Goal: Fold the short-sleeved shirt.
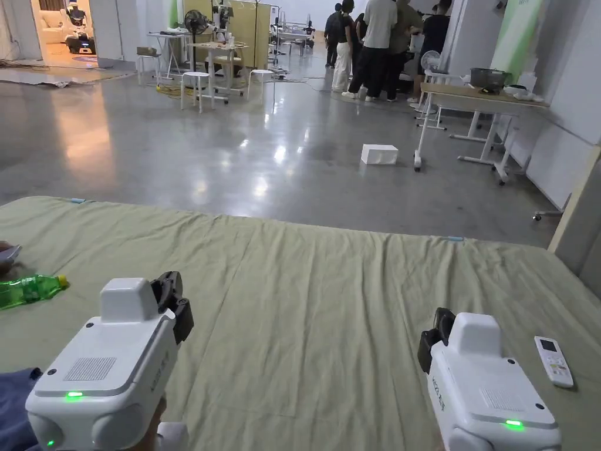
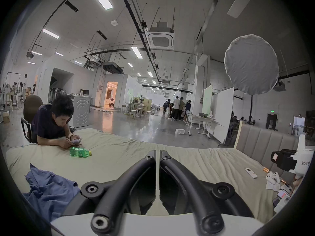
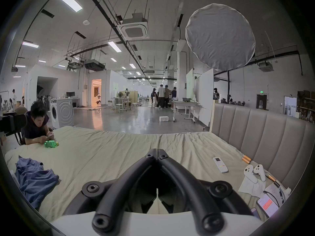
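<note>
The short-sleeved shirt (image 2: 49, 188) is blue and lies crumpled in a heap on the bed's near left part; it shows too in the right gripper view (image 3: 34, 180) and at the head view's bottom left corner (image 1: 12, 405). My left gripper (image 1: 171, 299) hovers over the olive sheet (image 1: 305, 305), just right of the shirt. Its jaws stand together with a thin slit between them and hold nothing (image 2: 157, 154). My right gripper (image 1: 437, 337) hangs over the sheet farther right, well away from the shirt. Its jaws meet at the tips and are empty (image 3: 156, 152).
A green plastic bottle (image 1: 29, 289) lies at the left. Beside it a person (image 2: 51, 124) leans on the bed with a phone. A white remote (image 1: 553, 361), two white controllers (image 3: 254, 171), batteries and a phone lie at the right by the padded headboard (image 3: 264, 134).
</note>
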Tool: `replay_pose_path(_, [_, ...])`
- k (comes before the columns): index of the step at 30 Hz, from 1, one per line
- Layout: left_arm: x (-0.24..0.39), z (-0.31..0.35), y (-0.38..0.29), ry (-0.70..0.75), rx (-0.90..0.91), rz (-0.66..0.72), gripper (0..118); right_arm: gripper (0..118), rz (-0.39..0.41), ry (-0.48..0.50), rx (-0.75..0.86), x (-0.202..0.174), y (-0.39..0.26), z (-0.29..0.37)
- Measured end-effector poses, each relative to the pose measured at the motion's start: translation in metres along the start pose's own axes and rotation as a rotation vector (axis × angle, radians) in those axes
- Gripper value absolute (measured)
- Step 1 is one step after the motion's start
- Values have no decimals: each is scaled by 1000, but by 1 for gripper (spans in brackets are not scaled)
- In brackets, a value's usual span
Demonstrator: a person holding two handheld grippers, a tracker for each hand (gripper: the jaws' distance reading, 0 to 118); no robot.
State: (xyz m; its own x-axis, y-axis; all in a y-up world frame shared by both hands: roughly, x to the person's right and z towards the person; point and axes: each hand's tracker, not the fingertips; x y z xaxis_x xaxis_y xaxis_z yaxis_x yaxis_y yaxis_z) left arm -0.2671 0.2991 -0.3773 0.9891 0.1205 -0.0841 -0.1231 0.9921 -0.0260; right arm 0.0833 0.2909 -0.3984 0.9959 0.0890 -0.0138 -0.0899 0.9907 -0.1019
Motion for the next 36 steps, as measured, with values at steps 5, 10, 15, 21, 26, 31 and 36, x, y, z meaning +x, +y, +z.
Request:
replay_pose_path(5, [-2,8,9,-23,-30,-99,3,0,69,27,15,-15,0,3])
replay_pose_path(10, [-45,7,2,2,-156,-110,3,0,74,51,4,-27,-2,6])
replay_pose_path(15, [-116,24,-5,120,-300,-55,3,0,91,94,-3,-43,-10,3])
replay_pose_path(21, [-216,39,-33,226,-530,-44,3,0,93,142,-62,-64,-22,1])
replay_pose_path(26, [-274,38,-73,310,-780,8,5,0,115,187,-105,-79,-30,-1])
replay_pose_path(31, [-299,33,-115,273,-944,124,104,0,136,201,-118,-87,-39,-6])
replay_pose_path(36, [-297,23,-160,244,-1002,144,105,0,155,220,-150,-93,-40,-6])
